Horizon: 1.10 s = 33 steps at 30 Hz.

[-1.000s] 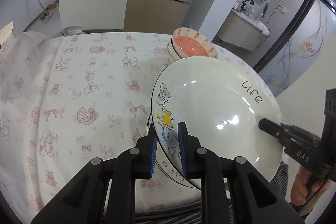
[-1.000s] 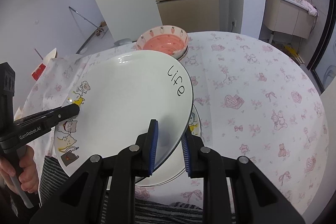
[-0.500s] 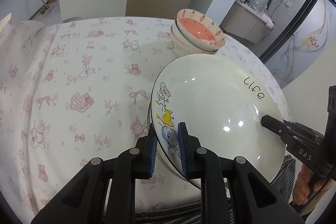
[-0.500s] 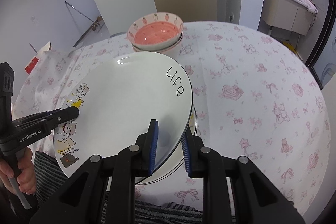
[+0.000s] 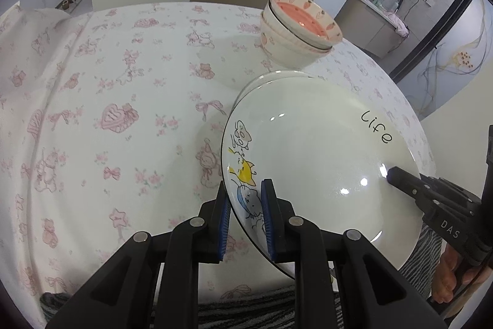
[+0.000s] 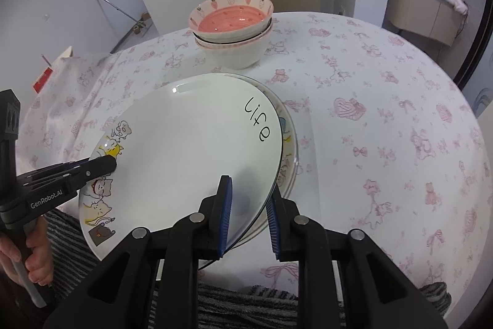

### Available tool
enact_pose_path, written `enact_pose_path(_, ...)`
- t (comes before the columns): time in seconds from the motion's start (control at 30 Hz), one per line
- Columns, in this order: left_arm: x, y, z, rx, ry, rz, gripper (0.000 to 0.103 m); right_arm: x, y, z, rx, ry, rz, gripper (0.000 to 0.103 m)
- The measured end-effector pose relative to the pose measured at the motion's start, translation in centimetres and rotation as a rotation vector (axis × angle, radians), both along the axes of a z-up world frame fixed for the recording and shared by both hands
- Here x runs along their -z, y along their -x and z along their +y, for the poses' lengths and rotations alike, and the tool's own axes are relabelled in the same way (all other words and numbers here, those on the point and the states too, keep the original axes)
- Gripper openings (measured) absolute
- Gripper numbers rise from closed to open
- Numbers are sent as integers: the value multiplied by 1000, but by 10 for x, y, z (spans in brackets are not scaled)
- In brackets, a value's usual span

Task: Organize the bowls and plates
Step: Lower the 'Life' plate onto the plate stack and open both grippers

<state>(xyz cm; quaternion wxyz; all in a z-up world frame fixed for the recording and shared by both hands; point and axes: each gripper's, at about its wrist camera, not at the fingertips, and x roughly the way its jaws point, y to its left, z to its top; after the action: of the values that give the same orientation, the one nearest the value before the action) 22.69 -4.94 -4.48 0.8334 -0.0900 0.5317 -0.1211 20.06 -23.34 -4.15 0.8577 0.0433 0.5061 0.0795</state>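
White and shiny, the big round plate with cartoon cats and the word "life" (image 5: 308, 168) is held up at a slant over the table. The left gripper (image 5: 245, 221) pinches the rim by the cats, its blue pads squeezed on both faces of the plate. The right gripper (image 6: 249, 219) pinches the far rim the same way. So both claws are closed on the one plate.

Just under it sits a stack of matching white plates (image 6: 288, 150) on the white tablecloth with pink bears and hearts (image 5: 107, 100). Only the edge of the stack peeks out, so I cannot tell how many plates are in it, maybe two. Behind the stack are the pink strawberry bowls (image 6: 232, 26), nested one in another, near but apart from the plates.

The step in hand looks like laying this plate on top of the stack. To do it well, both hands should go down slowly and together. The plate should be made flat first, and its round edge lined up with the stack's edge. The low side should touch softly, with no bang. The claws should open only when the plate lies on the stack, and then slide out sideways so they do not drag it.
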Motion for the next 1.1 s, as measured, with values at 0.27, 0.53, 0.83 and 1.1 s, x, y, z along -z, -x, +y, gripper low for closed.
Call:
enact_pose_path(0.27,6,1,-5,6,-7,4,20,7,2,-5,5,1,21,22)
enact_pose_path(0.53,7,2,-10,21,-38,-9,20,12,4,-8,1,-12,32,23)
enact_pose_path(0.83,0,13,-11,58,-85,-52,20,16,9,-8,-3,25,18,21)
enact_pose_path(1.1,-1,17,-11,59,-72,-54,20,14,10,-7,8,64,-11,18)
